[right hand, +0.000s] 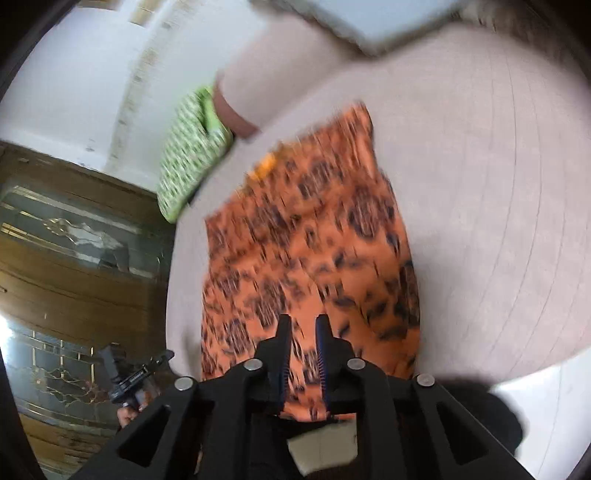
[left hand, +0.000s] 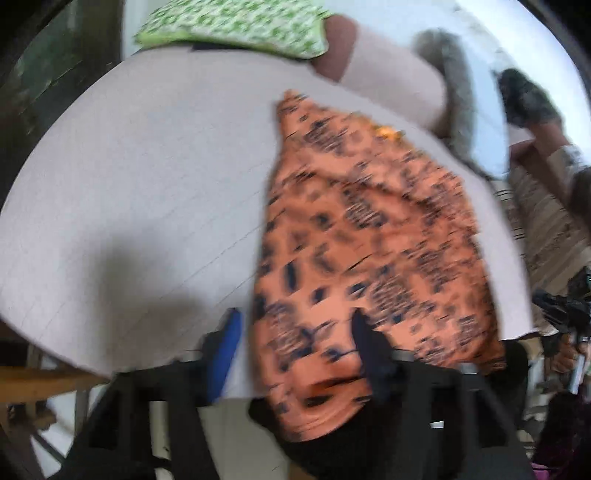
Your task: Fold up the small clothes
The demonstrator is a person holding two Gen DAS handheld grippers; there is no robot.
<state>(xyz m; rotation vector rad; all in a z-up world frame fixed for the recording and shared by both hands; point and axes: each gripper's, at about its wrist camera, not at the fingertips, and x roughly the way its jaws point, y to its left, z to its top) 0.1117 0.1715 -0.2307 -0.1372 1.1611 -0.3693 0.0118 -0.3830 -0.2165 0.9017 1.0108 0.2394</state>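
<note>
A: Left wrist view — where's the cloth (left hand: 369,236)?
B: On the bed (left hand: 147,184), below the pillow (left hand: 236,26); left gripper (left hand: 291,332) spread, one finger over its near hem.
A: Right wrist view?
B: Right gripper (right hand: 303,328) nearly closed, pinching that hem — folding barely begun, I'd say.

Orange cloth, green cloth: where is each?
Orange cloth (right hand: 310,243): right wrist view, middle of the patterned fabric.
Green cloth (left hand: 236,26): left wrist view, middle of its printed top.
</note>
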